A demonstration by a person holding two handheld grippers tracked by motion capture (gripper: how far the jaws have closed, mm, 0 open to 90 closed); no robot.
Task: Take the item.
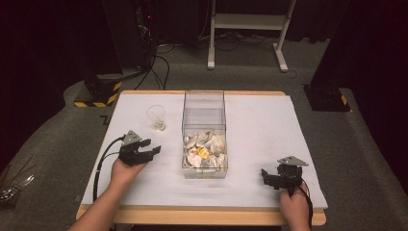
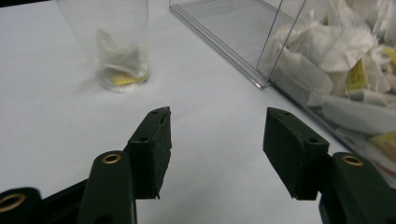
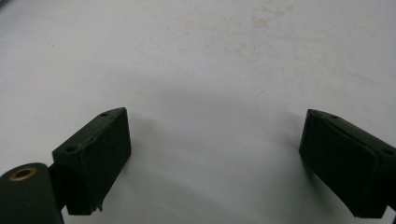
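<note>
A clear plastic box point(image 1: 204, 137) stands mid-table, its near half heaped with white and yellow tea-bag sachets point(image 1: 206, 150). In the left gripper view the box point(image 2: 261, 46) is at the upper right. A small clear cup point(image 1: 156, 118) with a sachet inside stands left of the box; up close the cup point(image 2: 116, 46) is ahead of the left jaws. My left gripper point(image 1: 153, 147) is open and empty, left of the box, with its jaws point(image 2: 217, 133) spread over bare cloth. My right gripper point(image 1: 265, 177) is open and empty near the front right edge, jaws point(image 3: 215, 140) wide over the white cloth.
The white cloth point(image 1: 260, 130) covers the wooden table point(image 1: 202, 216). Faint stains mark the cloth point(image 3: 224, 28) ahead of the right gripper. Beyond the table stand a white frame's legs point(image 1: 245, 33), cables and a yellow-black striped base point(image 1: 98, 94).
</note>
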